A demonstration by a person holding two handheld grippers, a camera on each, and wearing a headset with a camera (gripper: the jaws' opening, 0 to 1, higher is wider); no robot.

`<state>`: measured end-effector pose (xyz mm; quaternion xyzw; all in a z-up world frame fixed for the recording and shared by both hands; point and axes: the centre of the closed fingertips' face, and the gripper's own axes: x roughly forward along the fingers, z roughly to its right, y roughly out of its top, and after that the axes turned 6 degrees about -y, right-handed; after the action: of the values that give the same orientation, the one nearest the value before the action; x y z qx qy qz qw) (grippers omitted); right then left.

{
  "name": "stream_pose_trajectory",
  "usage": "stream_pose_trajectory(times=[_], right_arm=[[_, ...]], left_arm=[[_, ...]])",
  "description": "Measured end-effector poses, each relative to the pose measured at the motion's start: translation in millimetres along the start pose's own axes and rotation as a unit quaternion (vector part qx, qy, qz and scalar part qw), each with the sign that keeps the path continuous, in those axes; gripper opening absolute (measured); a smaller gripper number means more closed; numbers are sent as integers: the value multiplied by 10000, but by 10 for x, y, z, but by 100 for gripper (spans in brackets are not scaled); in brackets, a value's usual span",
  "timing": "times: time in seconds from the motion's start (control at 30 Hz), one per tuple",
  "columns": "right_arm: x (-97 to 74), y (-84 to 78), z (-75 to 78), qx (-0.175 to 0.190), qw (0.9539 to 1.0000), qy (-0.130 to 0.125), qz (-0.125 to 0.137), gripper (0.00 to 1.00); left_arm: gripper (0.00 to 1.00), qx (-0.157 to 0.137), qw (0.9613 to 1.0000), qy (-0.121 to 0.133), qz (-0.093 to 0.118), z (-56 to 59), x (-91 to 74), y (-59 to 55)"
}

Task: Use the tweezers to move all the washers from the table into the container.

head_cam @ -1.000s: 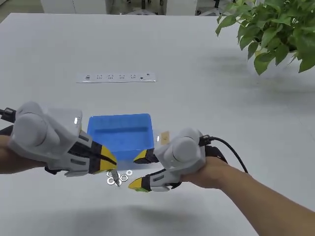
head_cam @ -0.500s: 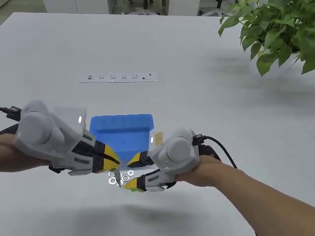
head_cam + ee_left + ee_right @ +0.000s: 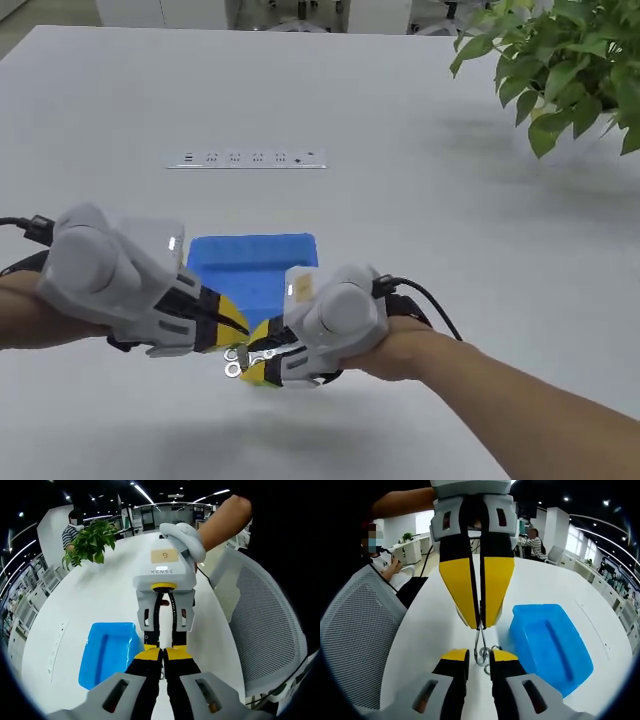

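Several small metal washers (image 3: pixel 238 362) (image 3: pixel 483 655) lie on the white table just in front of the blue container (image 3: pixel 255 262) (image 3: pixel 107 650) (image 3: pixel 550 645). My left gripper (image 3: pixel 235 325) (image 3: pixel 162 662) (image 3: pixel 481 622) is shut on thin metal tweezers (image 3: pixel 481 637), whose tips reach down to the washers. My right gripper (image 3: pixel 258 355) (image 3: pixel 480 656) (image 3: pixel 163 647) faces it head-on. Its jaws stand narrowly apart on either side of the tweezer tips, with a gap showing. I cannot tell whether a washer is pinched in the tips.
A white power strip (image 3: pixel 247 159) lies beyond the container. A leafy plant (image 3: pixel 570 60) (image 3: pixel 90 547) stands at the far right of the table. A mesh chair (image 3: pixel 270 630) (image 3: pixel 360 625) is by the near edge, and people sit in the background.
My right gripper has moved left toward the left gripper and the washers, and its jaws have narrowed around the tweezer tips. The left gripper has stayed over the washers.
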<state>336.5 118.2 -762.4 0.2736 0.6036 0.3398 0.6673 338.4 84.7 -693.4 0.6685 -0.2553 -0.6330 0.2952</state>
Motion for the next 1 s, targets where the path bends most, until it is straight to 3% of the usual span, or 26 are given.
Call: stream_pose_trajectory(times=[0.3,1.0], right_arm=[[26,-16,9,-182,9998,-44,-116,12],[32,-14,12,-30,9999,36,-154,9]], left_arm=[[5,12,10000,-23,-5,10,7,8],[6,25,10000,-7,-18,-7,6,-6]])
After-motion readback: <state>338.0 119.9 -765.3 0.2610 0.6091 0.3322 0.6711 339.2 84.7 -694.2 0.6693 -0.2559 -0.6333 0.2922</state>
